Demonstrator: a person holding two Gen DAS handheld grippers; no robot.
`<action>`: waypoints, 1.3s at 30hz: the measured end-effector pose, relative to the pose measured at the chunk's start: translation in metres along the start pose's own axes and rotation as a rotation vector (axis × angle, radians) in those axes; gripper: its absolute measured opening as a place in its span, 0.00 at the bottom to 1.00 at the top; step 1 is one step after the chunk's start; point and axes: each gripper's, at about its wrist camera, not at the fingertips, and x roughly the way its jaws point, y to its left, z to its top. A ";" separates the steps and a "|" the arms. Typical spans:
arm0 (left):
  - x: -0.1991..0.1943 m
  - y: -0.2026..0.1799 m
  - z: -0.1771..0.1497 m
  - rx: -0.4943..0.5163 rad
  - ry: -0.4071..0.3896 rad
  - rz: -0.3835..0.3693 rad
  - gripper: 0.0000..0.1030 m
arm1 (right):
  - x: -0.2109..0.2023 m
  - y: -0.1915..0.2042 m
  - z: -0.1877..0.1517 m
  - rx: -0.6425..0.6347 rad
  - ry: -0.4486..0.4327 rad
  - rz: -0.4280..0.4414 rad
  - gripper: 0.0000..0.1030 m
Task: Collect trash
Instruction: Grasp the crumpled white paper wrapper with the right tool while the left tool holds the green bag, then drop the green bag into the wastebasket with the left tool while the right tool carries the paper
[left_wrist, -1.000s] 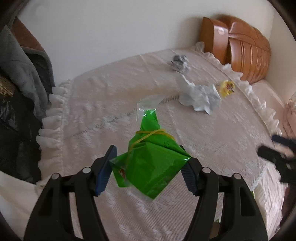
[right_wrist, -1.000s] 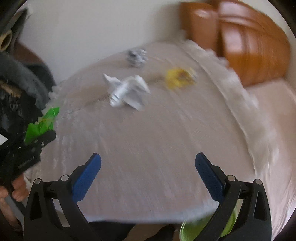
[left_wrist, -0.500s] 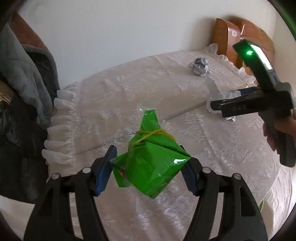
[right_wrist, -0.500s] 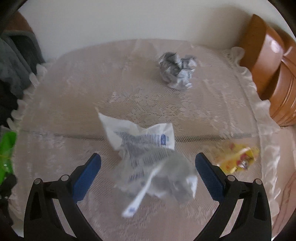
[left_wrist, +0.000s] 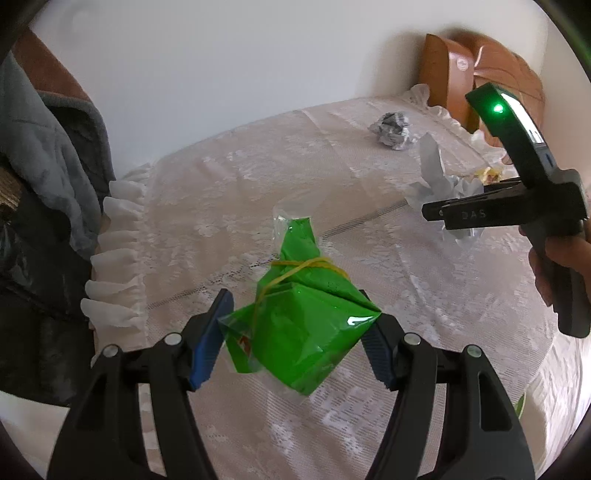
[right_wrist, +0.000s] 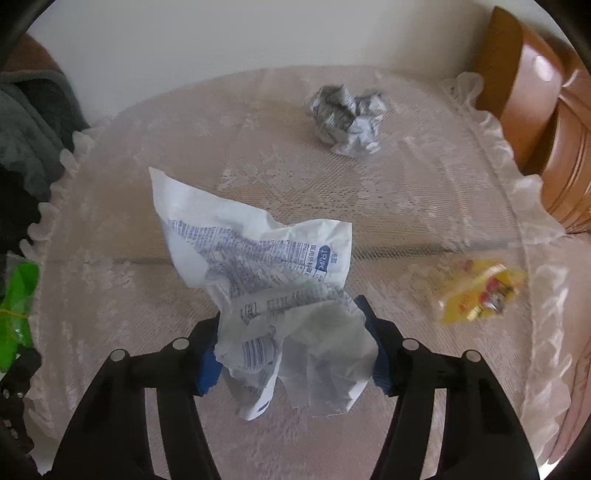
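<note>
Left tongs (left_wrist: 297, 334) clamped on green bag (left_wrist: 303, 332), held above lace-covered worktop (left_wrist: 229, 206). Right tongs (right_wrist: 293, 345) clamped on white printed wrapper (right_wrist: 266, 280). Crumpled paper ball (right_wrist: 347, 118) and yellow wrapper (right_wrist: 480, 291) lie beyond.

Yellow wrapper (right_wrist: 480, 291) smearing in motion blur in right wrist view, print unreadable; in left wrist view only sliver peeking out behind right hand-held gripper (left_wrist: 430, 213). White printed wrapper (right_wrist: 273, 280) covering right hand-held gripper's blue pads (right_wrist: 208, 365), contact not showing. Green bag (left_wrist: 303, 328) hiding inner faces of left hand-held gripper (left_wrist: 299, 343) pads. Green bag cut off by left edge in right wrist view. Hand (left_wrist: 565, 258) running out of frame at right edge. Wooden headboard (right_wrist: 546, 122) cropped by fisheye rim.
</note>
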 end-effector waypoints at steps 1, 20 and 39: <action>-0.003 -0.002 0.000 0.002 -0.005 -0.002 0.62 | -0.006 0.000 -0.004 0.004 -0.009 0.002 0.62; -0.096 -0.155 -0.044 0.259 -0.086 -0.129 0.62 | -0.184 -0.060 -0.214 0.299 -0.181 0.028 0.62; -0.114 -0.287 -0.079 0.513 -0.078 -0.270 0.62 | -0.221 -0.146 -0.331 0.548 -0.237 -0.083 0.62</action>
